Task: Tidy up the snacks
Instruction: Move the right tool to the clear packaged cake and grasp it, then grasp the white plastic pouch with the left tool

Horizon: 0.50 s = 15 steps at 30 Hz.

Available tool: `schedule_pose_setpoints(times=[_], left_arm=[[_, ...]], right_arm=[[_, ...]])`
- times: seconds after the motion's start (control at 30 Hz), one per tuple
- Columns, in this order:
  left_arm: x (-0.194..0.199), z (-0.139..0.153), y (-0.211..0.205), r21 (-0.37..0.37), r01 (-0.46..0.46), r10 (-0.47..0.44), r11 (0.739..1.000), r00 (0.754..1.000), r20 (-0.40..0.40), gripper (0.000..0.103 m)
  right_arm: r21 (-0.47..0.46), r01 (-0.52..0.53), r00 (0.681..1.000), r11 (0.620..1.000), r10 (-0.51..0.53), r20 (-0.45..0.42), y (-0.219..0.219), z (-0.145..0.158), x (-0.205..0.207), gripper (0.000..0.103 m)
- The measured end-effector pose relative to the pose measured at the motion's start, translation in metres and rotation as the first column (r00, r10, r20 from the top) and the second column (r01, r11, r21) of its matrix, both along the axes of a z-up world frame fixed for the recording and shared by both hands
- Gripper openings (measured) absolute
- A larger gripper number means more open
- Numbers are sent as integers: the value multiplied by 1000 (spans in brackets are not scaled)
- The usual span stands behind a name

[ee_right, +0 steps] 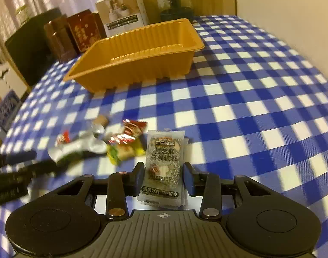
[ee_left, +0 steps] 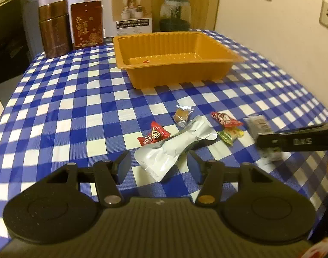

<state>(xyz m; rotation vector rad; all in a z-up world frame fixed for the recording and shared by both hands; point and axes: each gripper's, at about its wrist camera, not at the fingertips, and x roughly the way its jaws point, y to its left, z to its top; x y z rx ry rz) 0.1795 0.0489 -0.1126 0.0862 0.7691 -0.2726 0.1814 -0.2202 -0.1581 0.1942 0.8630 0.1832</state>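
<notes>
Right gripper (ee_right: pixel 163 177) jaws wide, straddling the translucent crinkly sesame-walnut snack packet (ee_right: pixel 163 167) lying flat, pads not touching; left gripper (ee_left: pixel 158 166) wide around the silver foil pouch (ee_left: pixel 174 147); ribbed orange plastic tray (ee_left: pixel 217 73) well ahead.

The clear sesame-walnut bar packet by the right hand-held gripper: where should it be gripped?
Across its long side edges near the lower half, coming from its near end. The sesame-walnut packet lies flat, lengthwise between the right hand-held gripper fingers, which are open.

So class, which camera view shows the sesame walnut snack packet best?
The right wrist view: the sesame walnut packet fills the centre, label readable, between the open right hand-held gripper. The left wrist view shows it blurred, partly hidden.
</notes>
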Motion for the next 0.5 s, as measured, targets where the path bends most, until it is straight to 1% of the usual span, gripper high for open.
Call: schedule_pose_setpoints(times=[0.07,0.2,0.3,0.4,0.5], left_arm=[[3,-2,-3,17,16,-16,1000,1000,-4,54],[16,-8,-9,51,63,-62,997,998,-12,54],[27,-15,-13,79,106,-104,991,994,-30,56],[33,-21,-12,74,107,-103,991,993,-63,56],[28,-23,-10,26,94,-92,995,991,-95,55]], right_arm=[[-28,-8,1000,1000,8,8,-6,-1,-5,39],[-22,-19,999,1000,20,27,-16,-4,-13,39],[-22,-26,999,999,27,44,-18,-5,-17,39],[-15,-23,999,1000,24,49,-18,-4,-17,39],[-3,-19,998,1000,19,53,-19,-4,-17,39]])
